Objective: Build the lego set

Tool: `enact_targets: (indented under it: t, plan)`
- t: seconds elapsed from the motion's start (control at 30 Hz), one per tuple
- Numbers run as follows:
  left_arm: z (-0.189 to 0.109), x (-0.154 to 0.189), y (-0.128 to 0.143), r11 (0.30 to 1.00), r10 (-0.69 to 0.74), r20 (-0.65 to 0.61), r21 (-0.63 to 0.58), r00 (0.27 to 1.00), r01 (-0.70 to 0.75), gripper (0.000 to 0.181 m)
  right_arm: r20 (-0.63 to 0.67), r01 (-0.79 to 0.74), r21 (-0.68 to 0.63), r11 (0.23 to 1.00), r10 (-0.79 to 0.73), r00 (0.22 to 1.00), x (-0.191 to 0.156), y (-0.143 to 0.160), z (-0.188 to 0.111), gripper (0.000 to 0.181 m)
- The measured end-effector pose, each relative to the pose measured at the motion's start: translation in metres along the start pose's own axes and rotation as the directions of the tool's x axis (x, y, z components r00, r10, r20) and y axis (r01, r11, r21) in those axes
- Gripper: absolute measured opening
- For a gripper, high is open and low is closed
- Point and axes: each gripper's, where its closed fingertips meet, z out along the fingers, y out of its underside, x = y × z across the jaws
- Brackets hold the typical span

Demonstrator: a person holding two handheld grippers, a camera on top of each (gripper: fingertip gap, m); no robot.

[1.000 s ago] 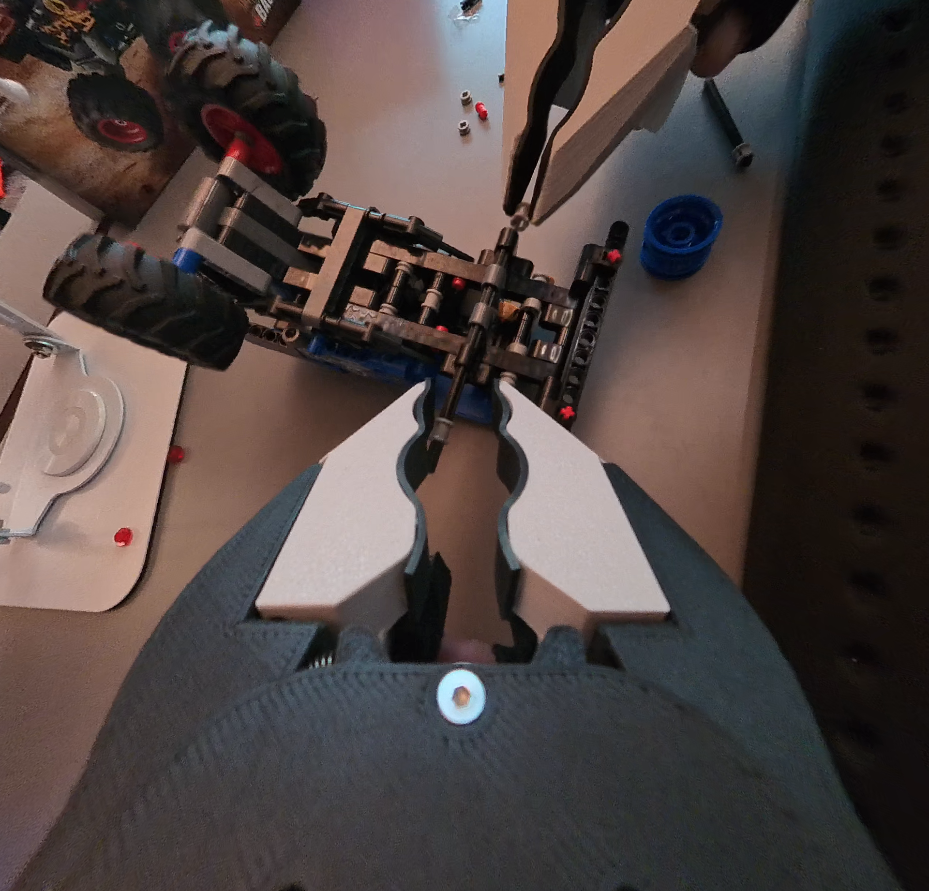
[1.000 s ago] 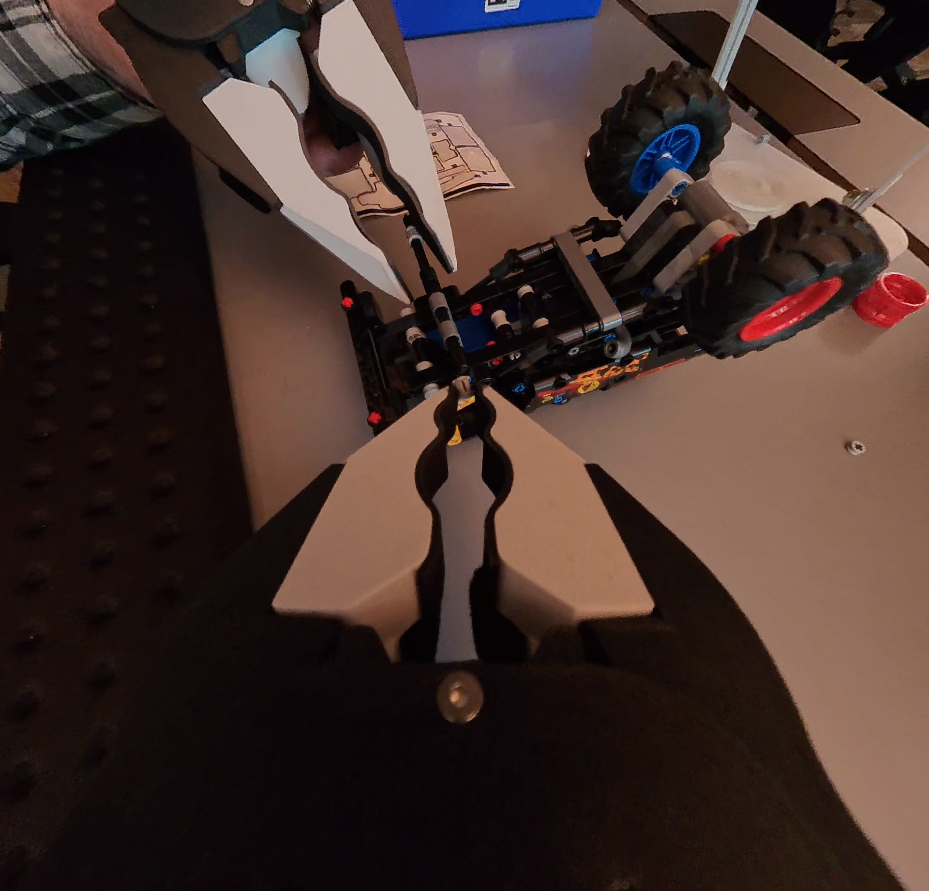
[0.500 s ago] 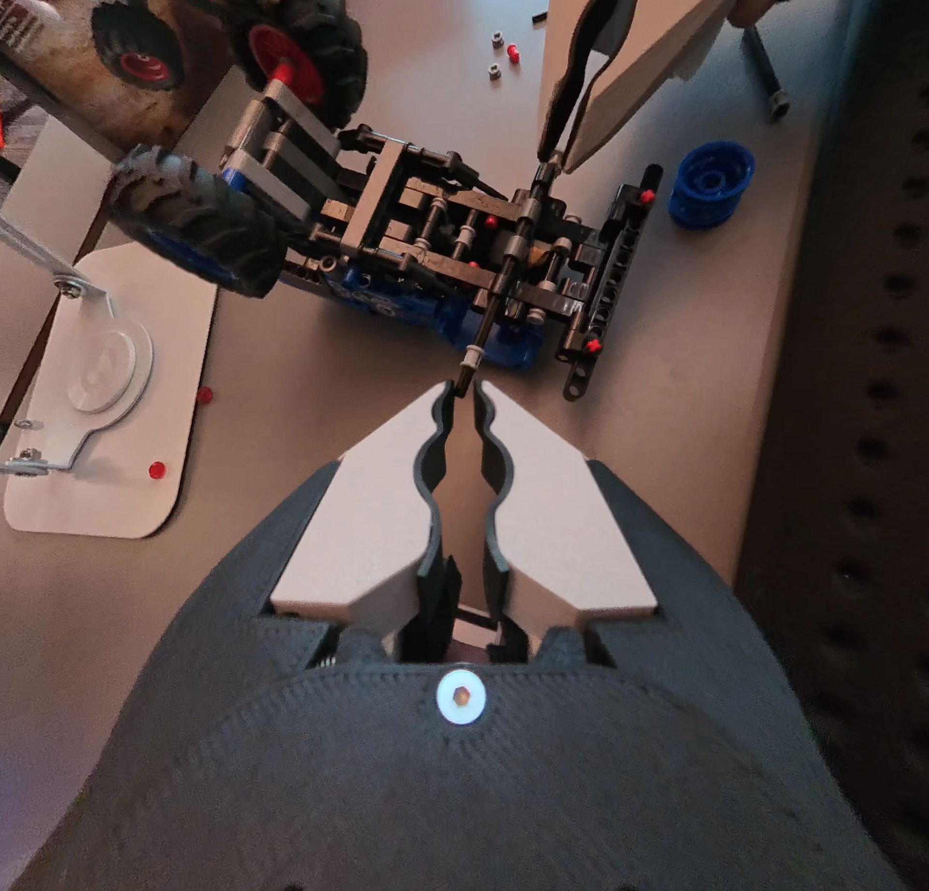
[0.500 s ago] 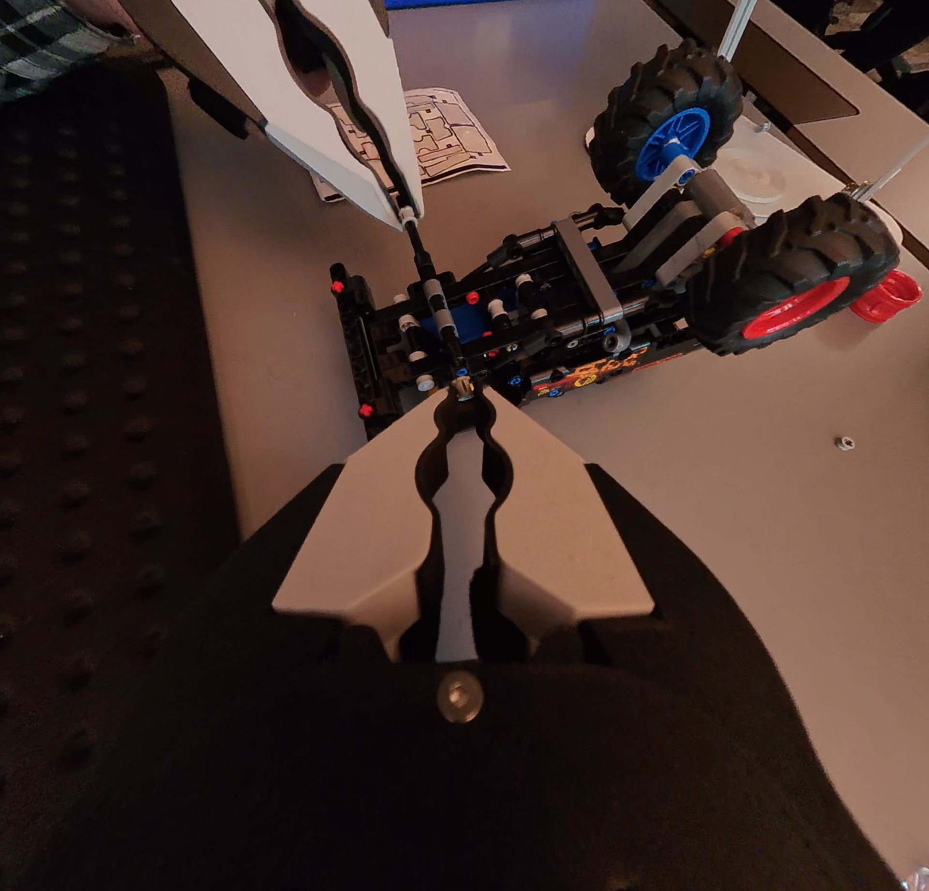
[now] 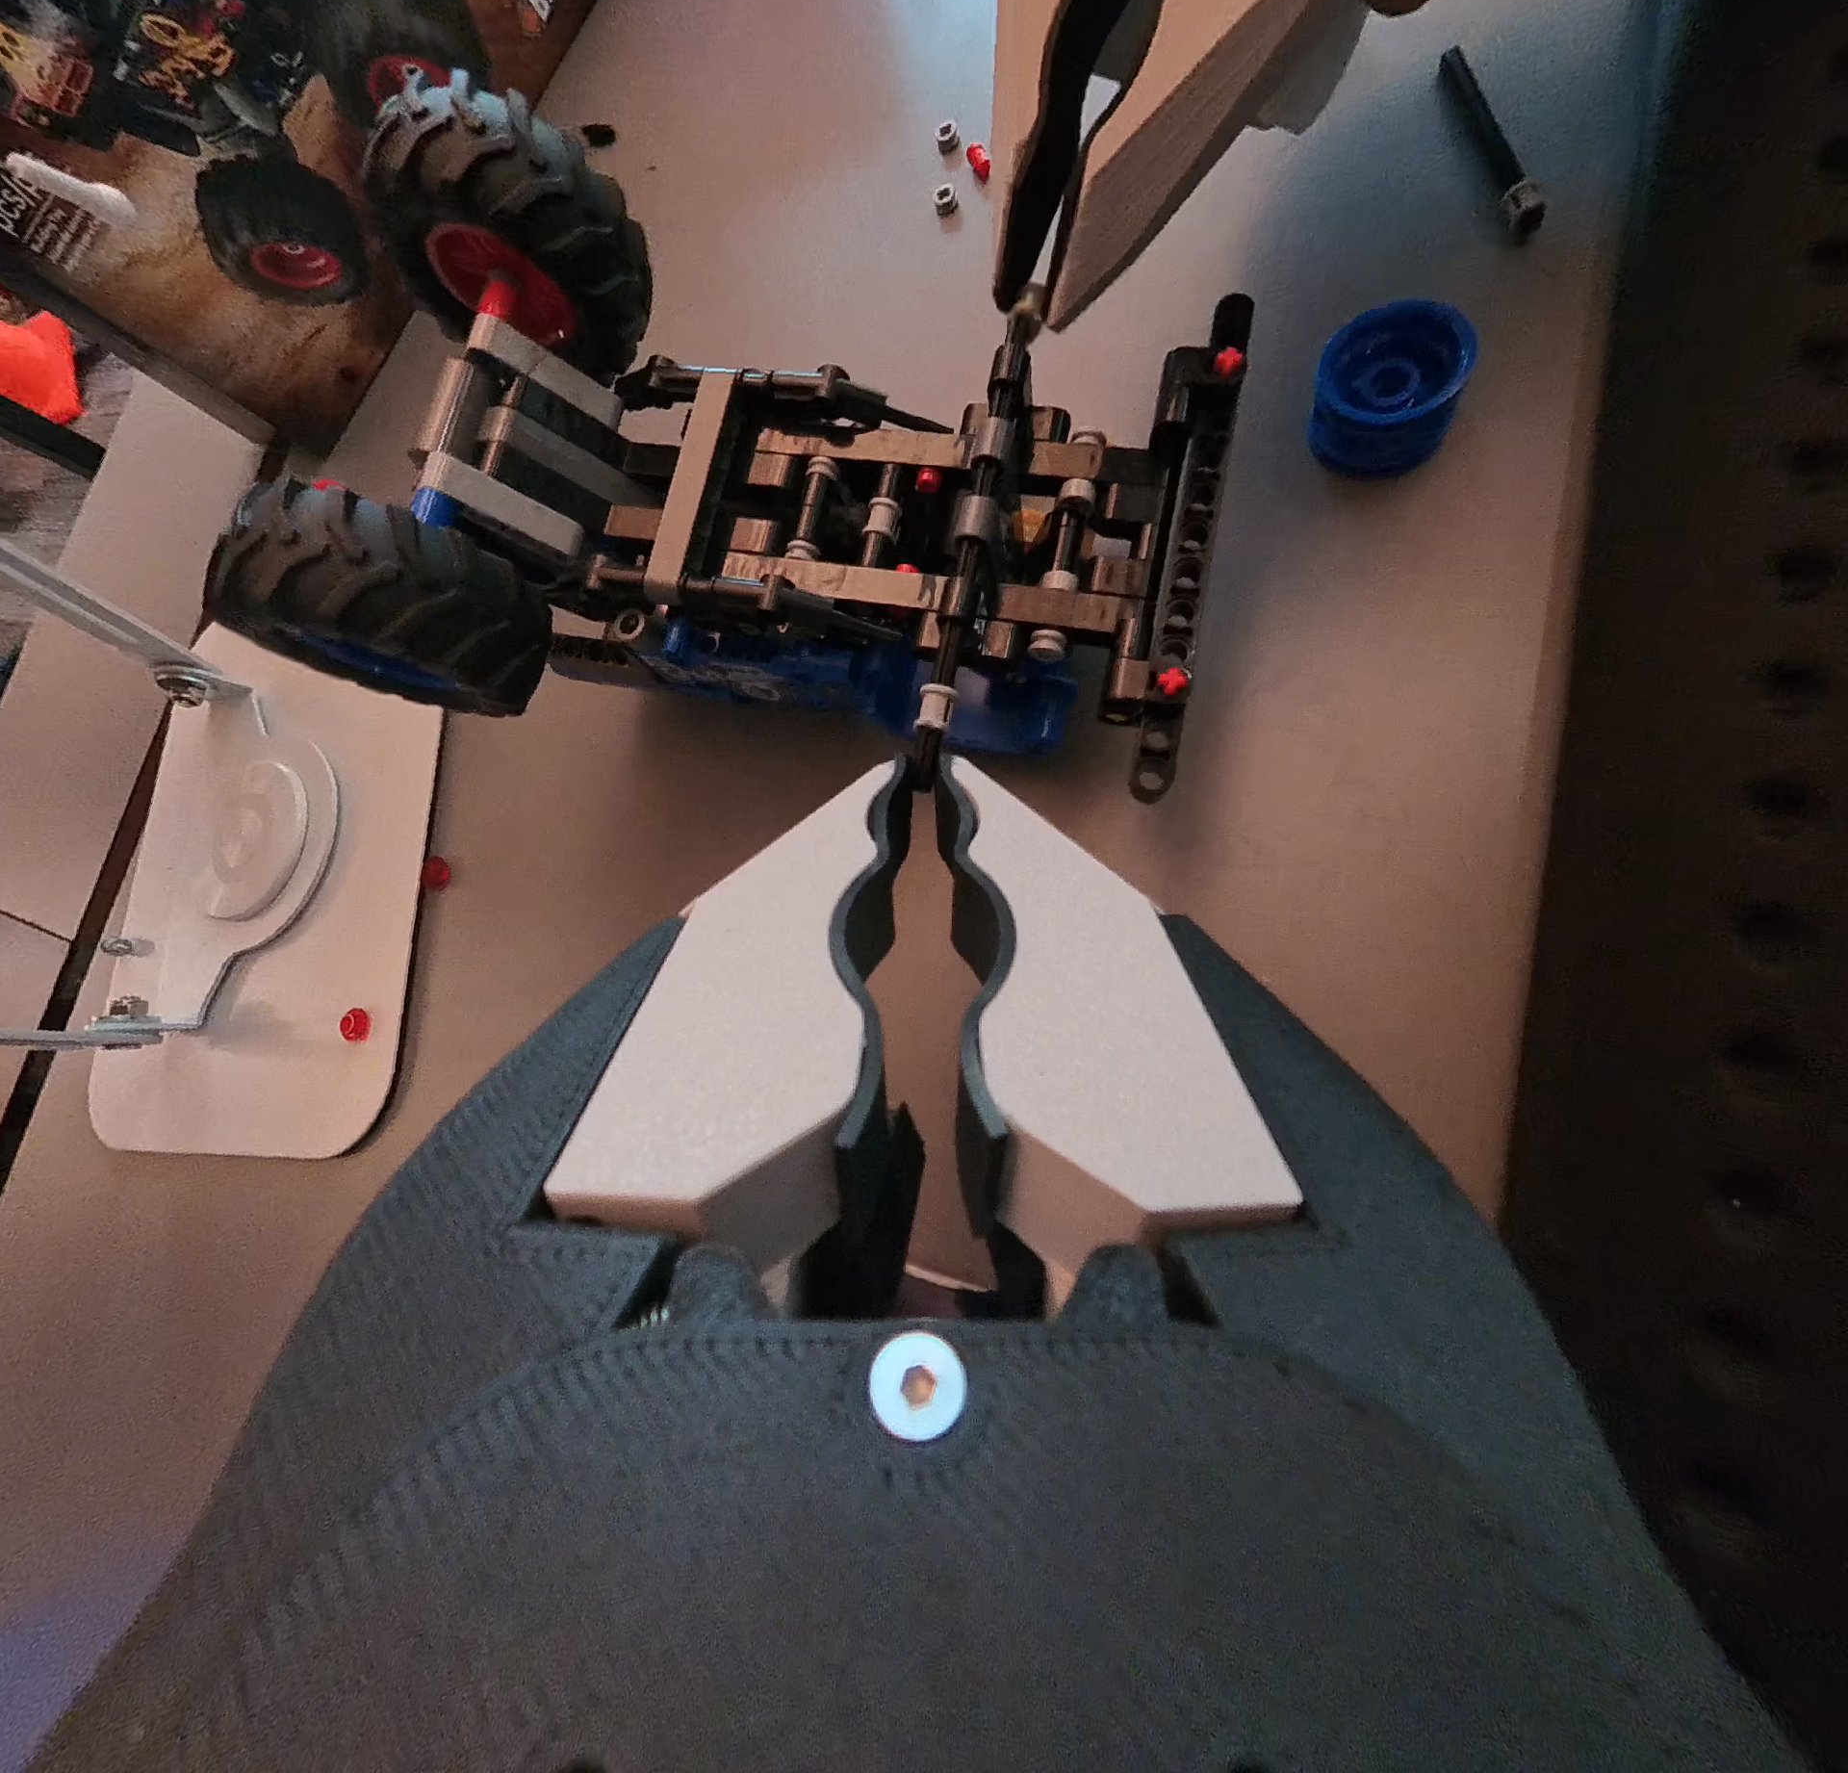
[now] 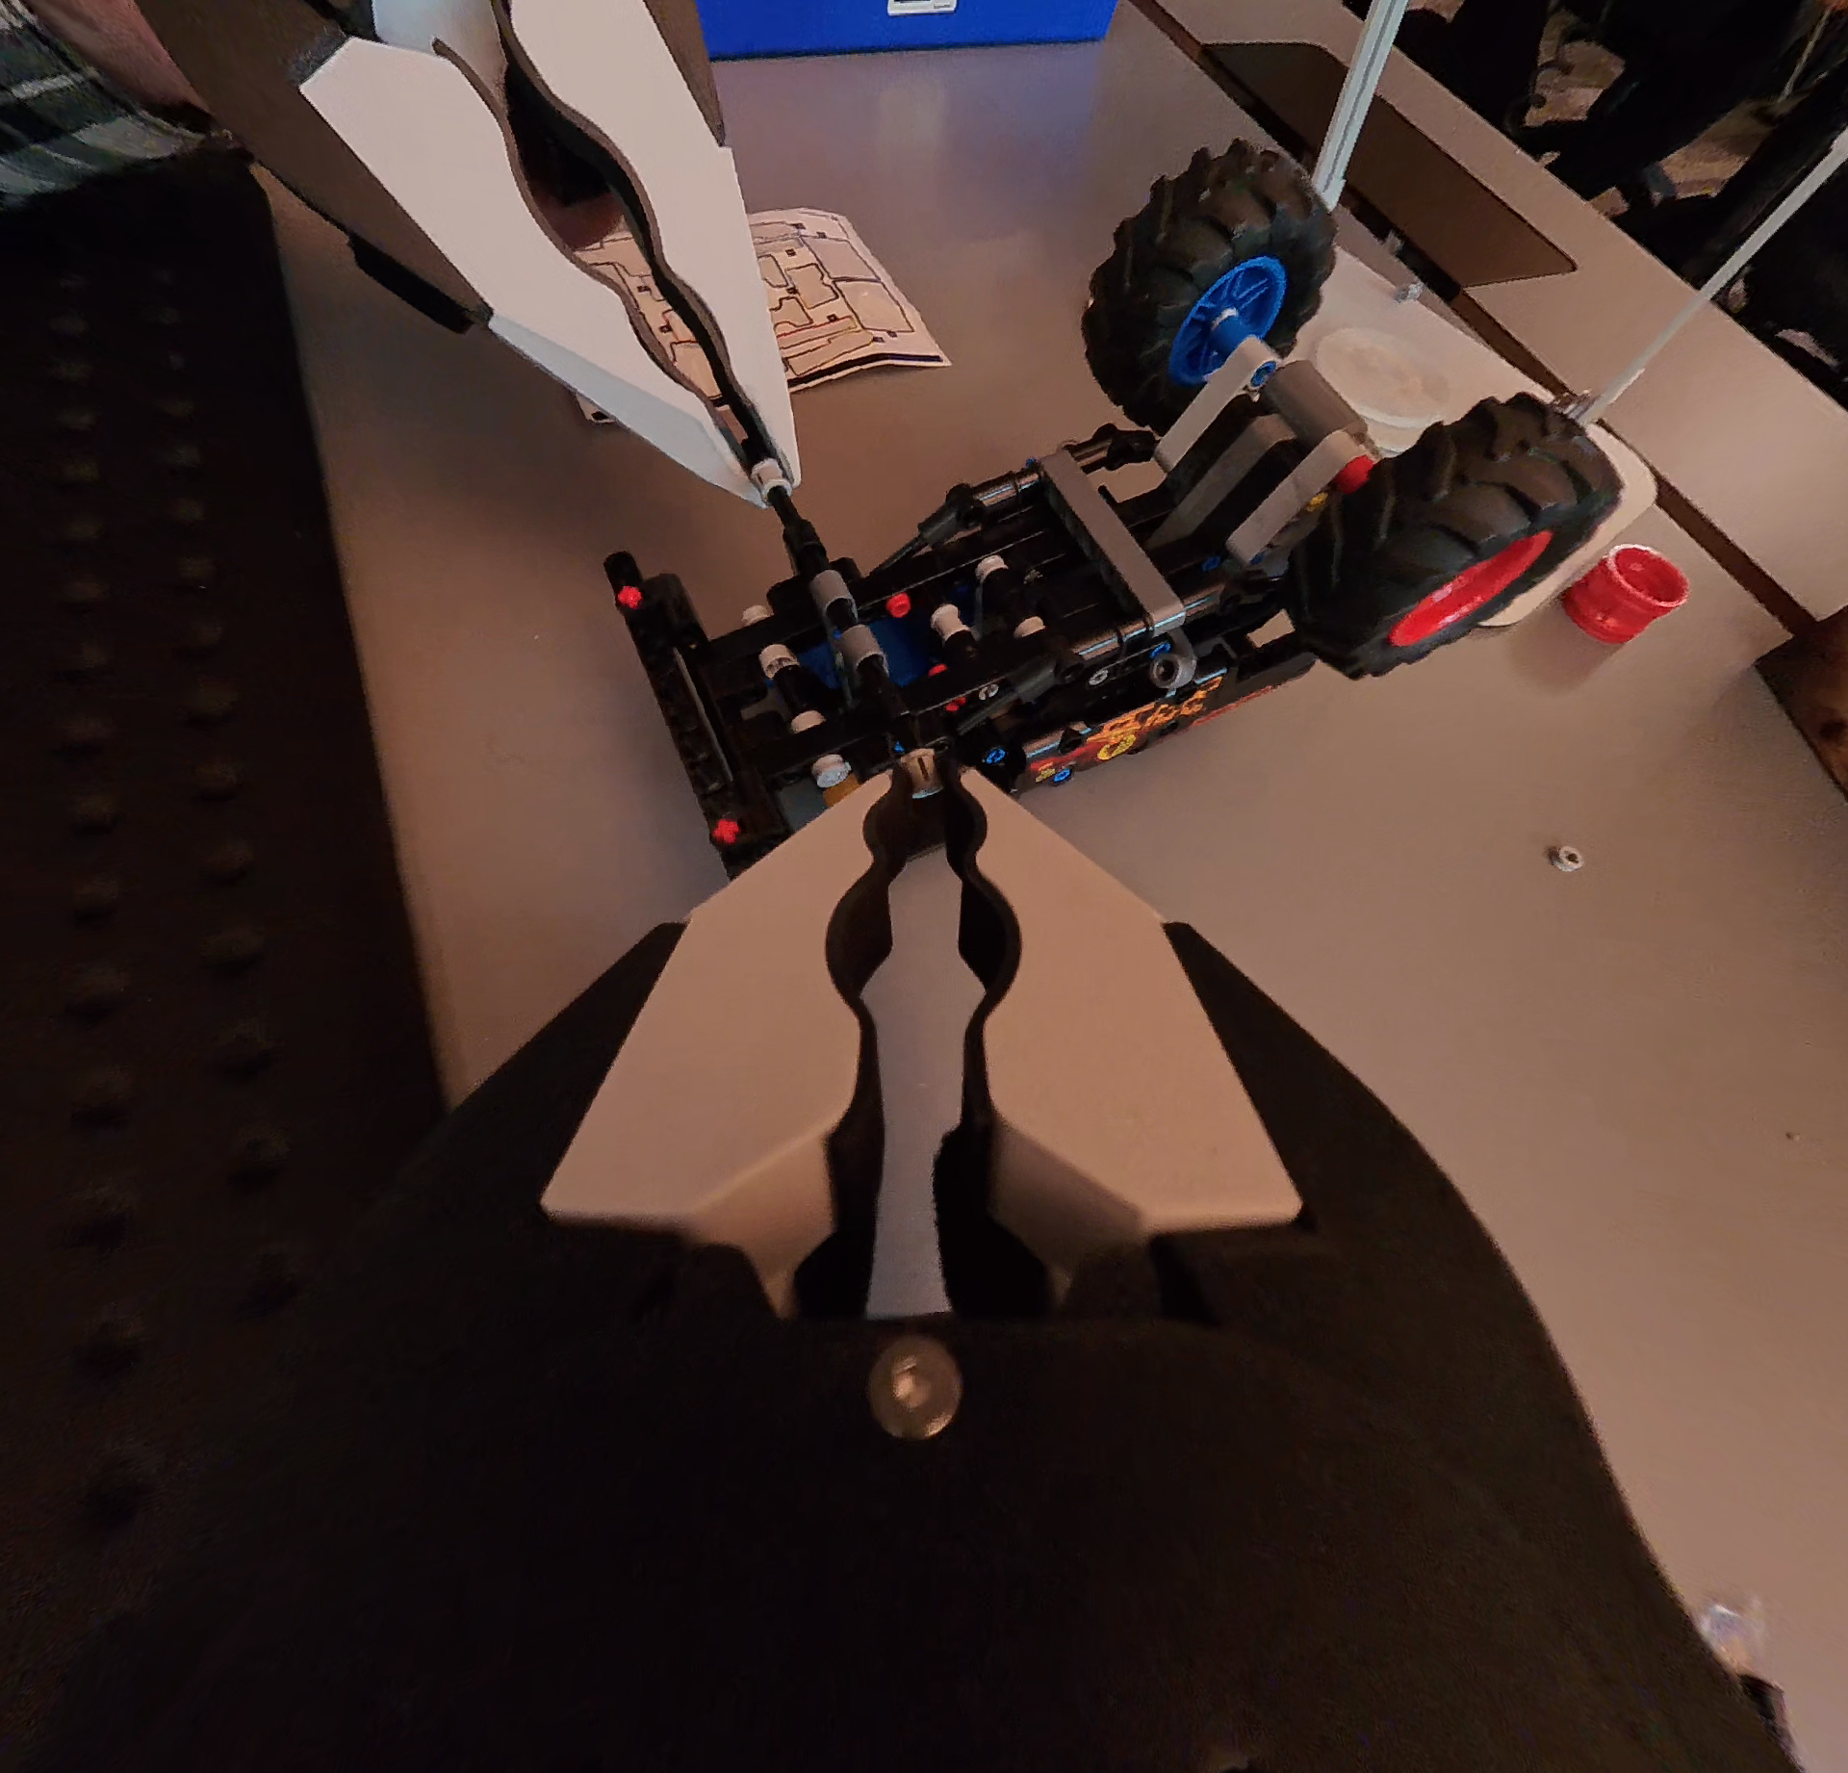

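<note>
Lego truck chassis [image 5: 860,545] on table, left gripper [image 5: 925,775] and right gripper [image 6: 925,785] each pinching its black axle [image 5: 965,565] ends.

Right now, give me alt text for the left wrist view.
The left claw is shut on the near end of a black axle crossing the lego truck chassis; the right claw pinches its far end. A loose blue wheel rim lies beyond.

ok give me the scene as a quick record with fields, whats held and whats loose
model: truck chassis, two wheels fitted at one end
left gripper: jaws shut on black axle, near end
right gripper: jaws shut on the axle's other end
loose wheel hubs: blue hub, red hub
paper: instruction sheet
</note>
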Motion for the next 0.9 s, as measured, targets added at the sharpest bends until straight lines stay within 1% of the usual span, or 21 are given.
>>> enact_targets:
  t: [0.23, 0.37, 0.53, 0.6, 0.7, 0.8, 0.9]
  plan:
    - [0.001, 0.001, -0.001, 1.0, 0.019, 0.005, 0.0, 1.0, -0.019, 0.003, -0.053, 0.078, -0.02, 0.997, -0.079, 0.995, 0.003, -0.001, -0.001, 0.004]
    - [0.001, 0.002, 0.001, 0.999, 0.031, -0.001, -0.012, 1.0, -0.031, 0.003, -0.115, 0.188, -0.046, 0.981, -0.192, 0.975, 0.004, -0.002, -0.001, 0.004]
    - [0.002, 0.003, 0.0, 0.999, 0.034, -0.005, -0.009, 0.999, -0.034, 0.002, -0.173, 0.28, -0.059, 0.958, -0.286, 0.942, 0.006, -0.004, -0.002, 0.004]
    - [0.001, 0.002, -0.001, 0.999, 0.035, -0.003, -0.006, 0.999, -0.035, 0.002, -0.175, 0.29, -0.063, 0.955, -0.297, 0.939, 0.007, -0.004, -0.002, 0.004]
    - [0.001, 0.002, -0.002, 0.999, 0.046, 0.004, -0.007, 0.999, -0.046, 0.003, -0.167, 0.268, -0.046, 0.962, -0.272, 0.948, 0.011, -0.005, -0.002, 0.004]
    - [0.003, 0.005, -0.003, 0.999, 0.05, -0.007, -0.009, 0.999, -0.05, 0.003, -0.145, 0.293, -0.036, 0.955, -0.295, 0.944, 0.007, -0.006, -0.001, 0.004]
    - [0.005, 0.005, 0.0, 0.999, 0.047, -0.005, -0.019, 0.999, -0.047, 0.003, -0.156, 0.313, -0.076, 0.947, -0.321, 0.934, 0.01, 0.0, -0.001, 0.004]
